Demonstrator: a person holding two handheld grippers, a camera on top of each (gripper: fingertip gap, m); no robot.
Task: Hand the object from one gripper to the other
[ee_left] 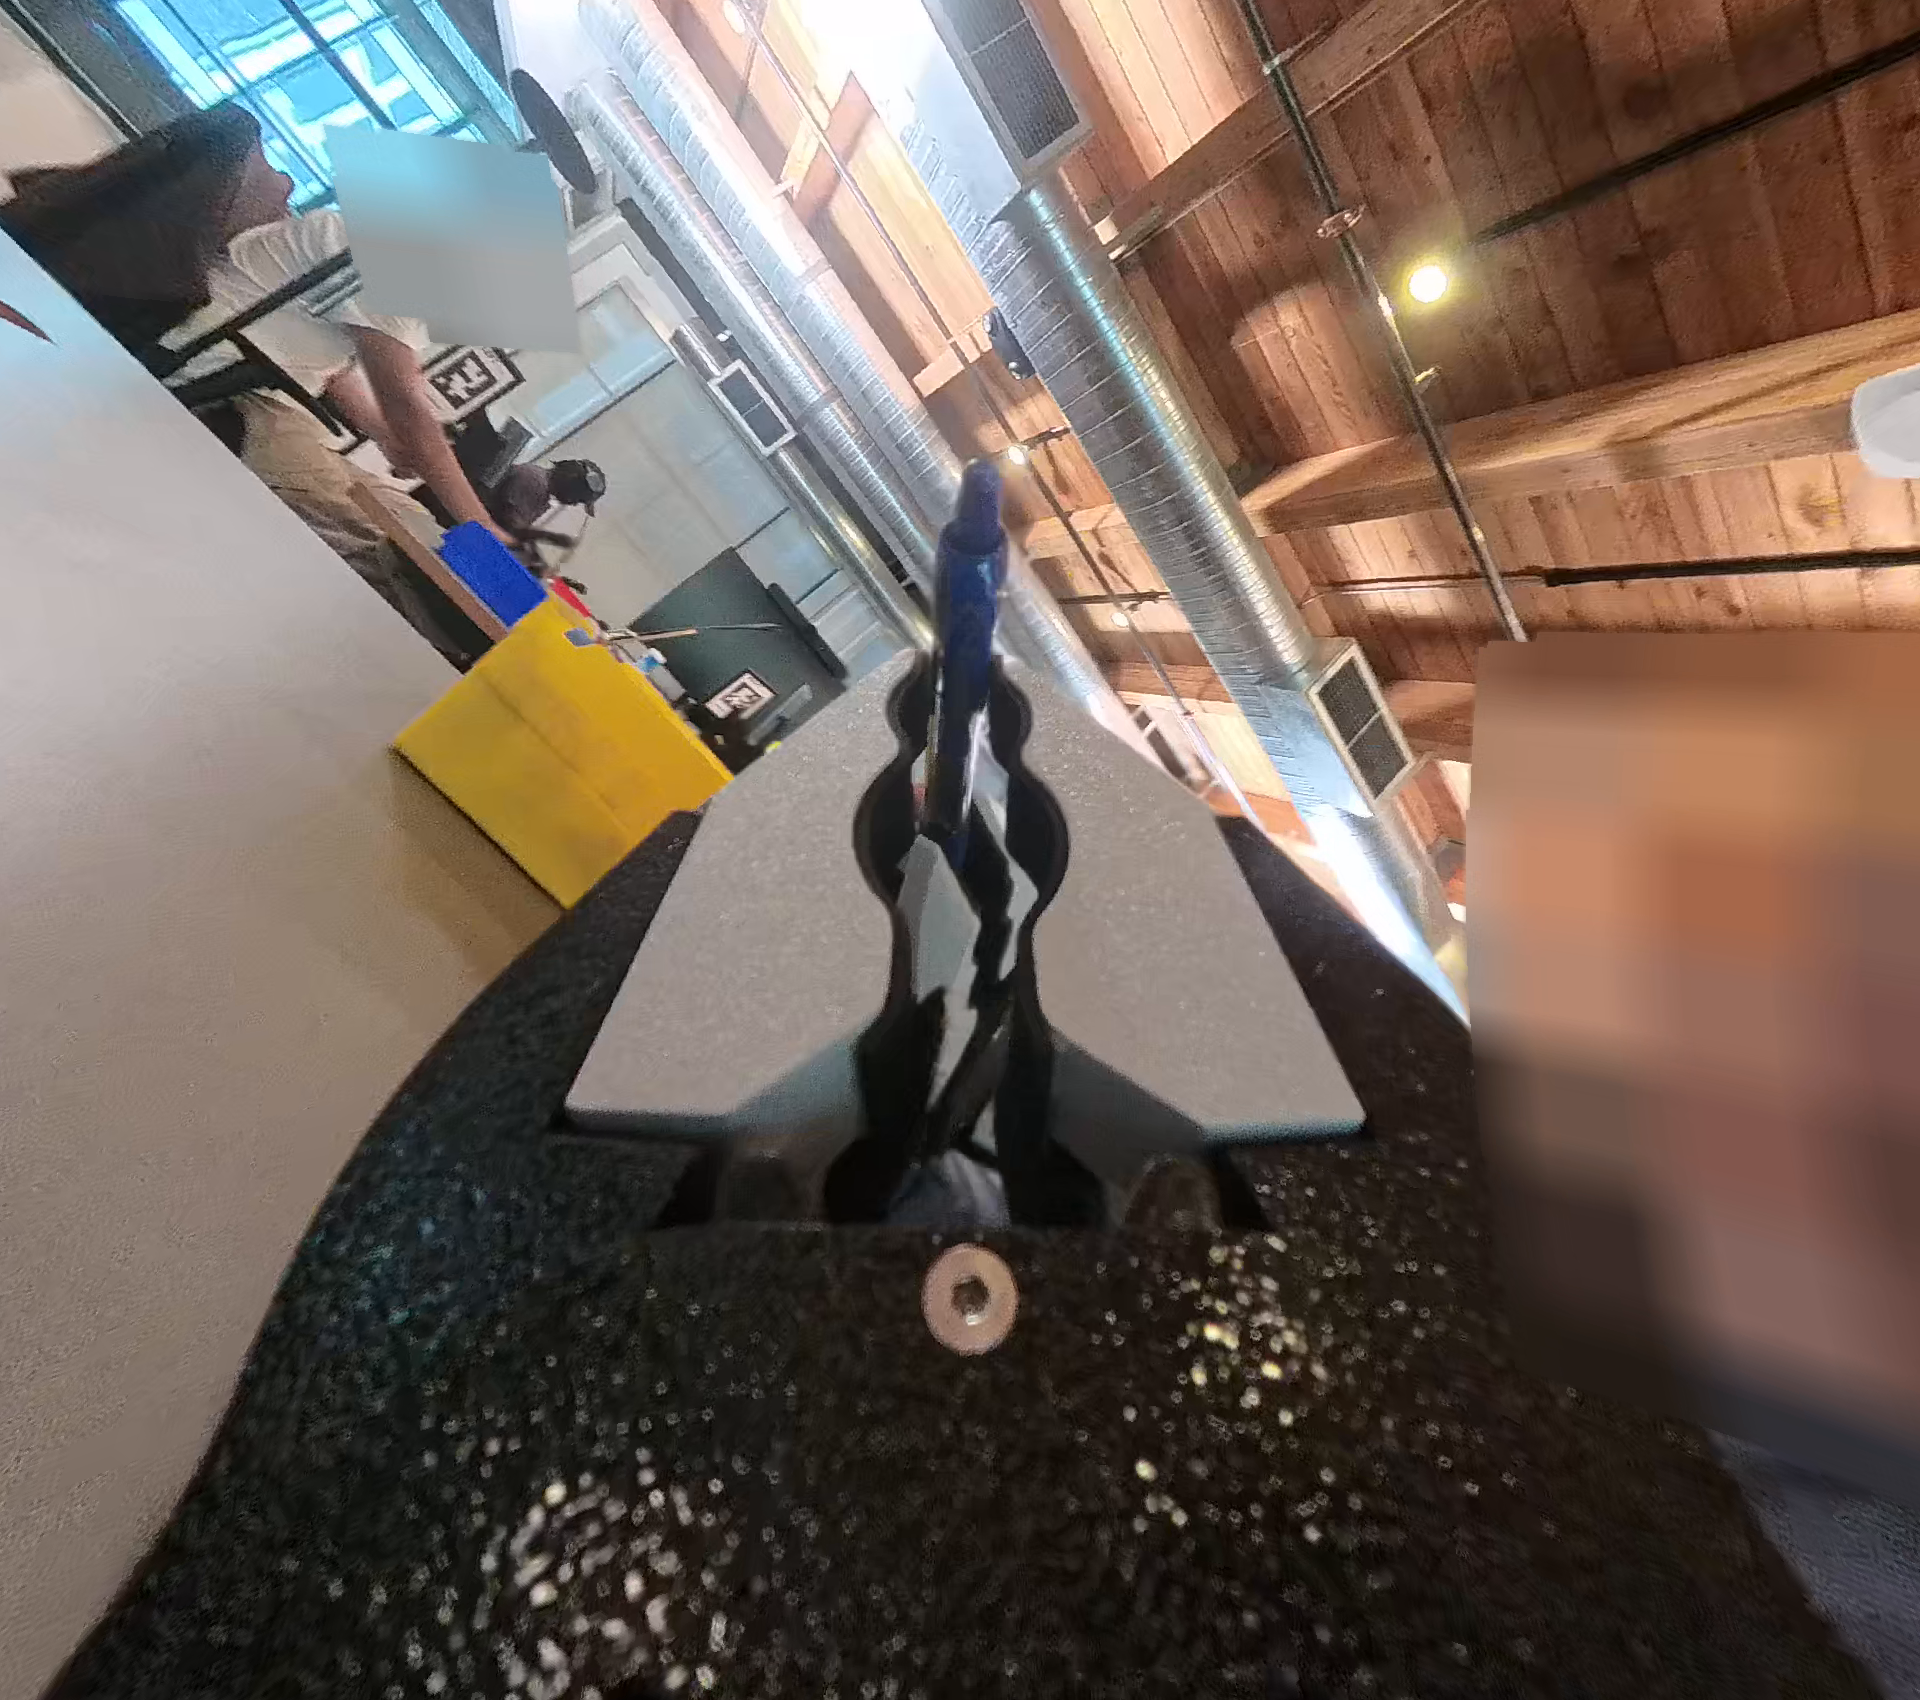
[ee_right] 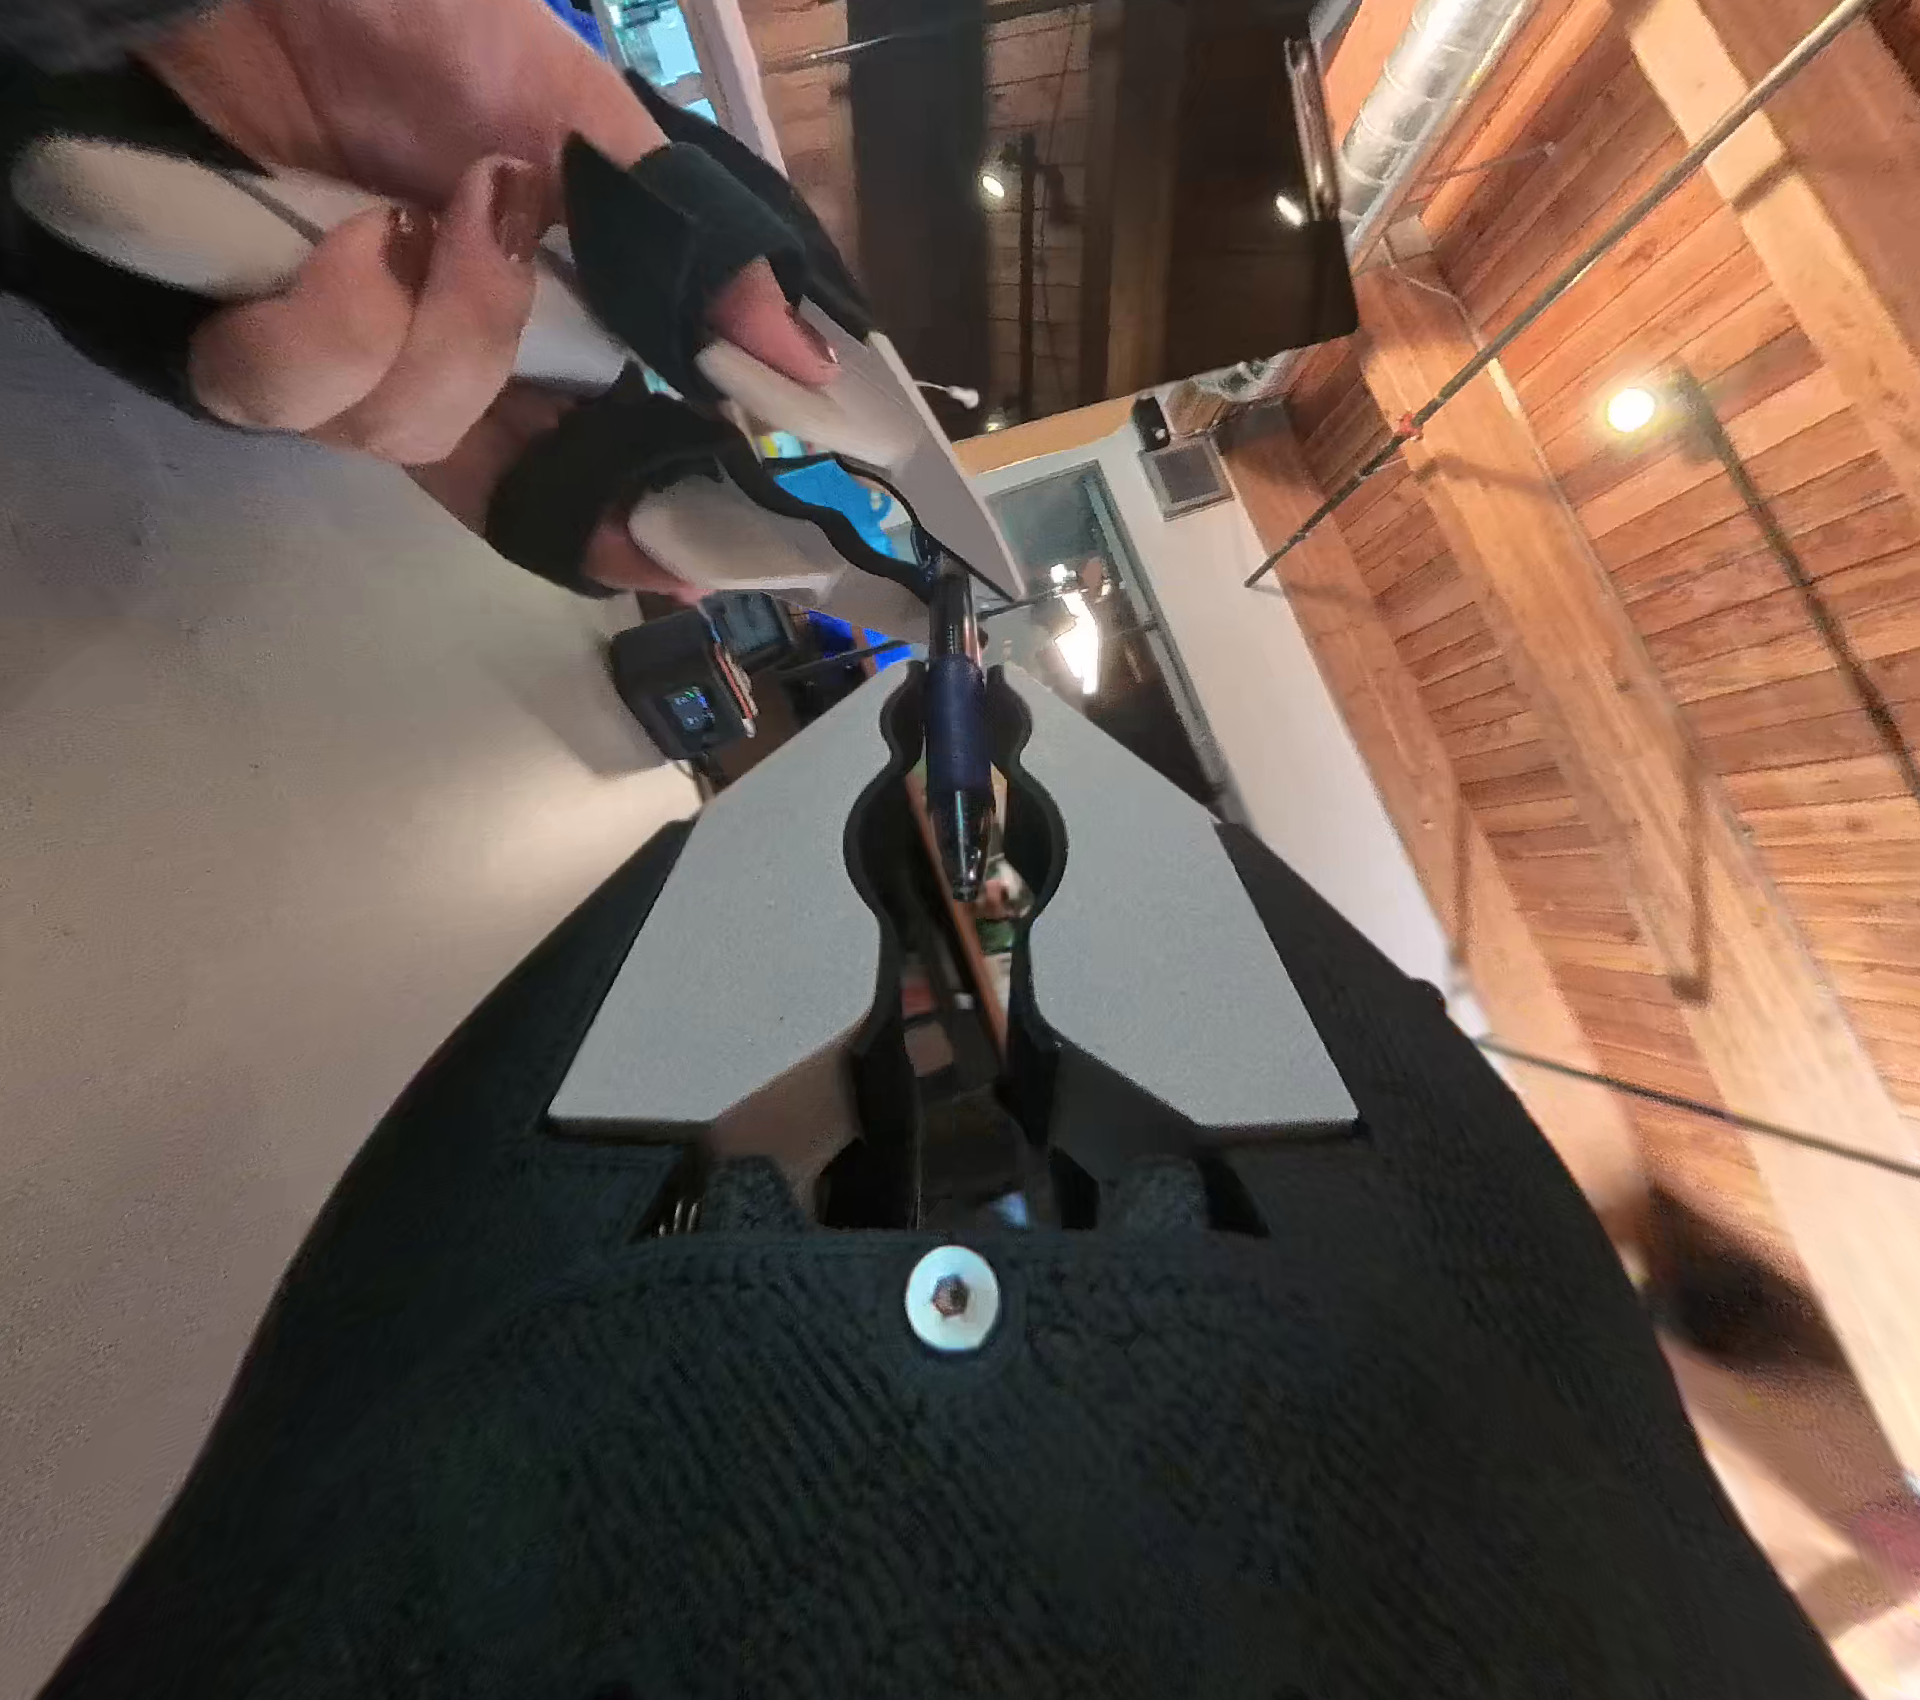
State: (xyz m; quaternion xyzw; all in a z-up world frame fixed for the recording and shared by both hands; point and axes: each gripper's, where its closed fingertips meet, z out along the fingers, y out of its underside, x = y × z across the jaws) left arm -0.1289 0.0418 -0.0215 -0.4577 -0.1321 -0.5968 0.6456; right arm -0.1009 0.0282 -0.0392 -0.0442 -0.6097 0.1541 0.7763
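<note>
A blue pen [ee_left: 966, 580] sits between the fingertips of my left gripper [ee_left: 961, 674], which is shut on it. Its blue top end sticks out past the tips. In the right wrist view the same pen [ee_right: 956, 746] runs between the tips of my right gripper [ee_right: 956, 679], which is closed on its dark blue grip, with the metal point facing the camera. The left gripper [ee_right: 940, 575], held by a hand [ee_right: 395, 92] in a black fingerless glove, comes in from the upper left and holds the pen's upper part. The right gripper is mostly hidden in the left wrist view.
Both views are tilted, with the pale tabletop [ee_left: 156, 819] on the left. A yellow bin [ee_left: 551, 757] and a blue bin [ee_left: 488, 570] stand on it, with a person [ee_left: 312, 362] behind. A dark screen [ee_right: 1091, 144] and a small black device [ee_right: 675, 694] lie beyond the grippers. My two grippers' fingertips are within a few centimetres of each other.
</note>
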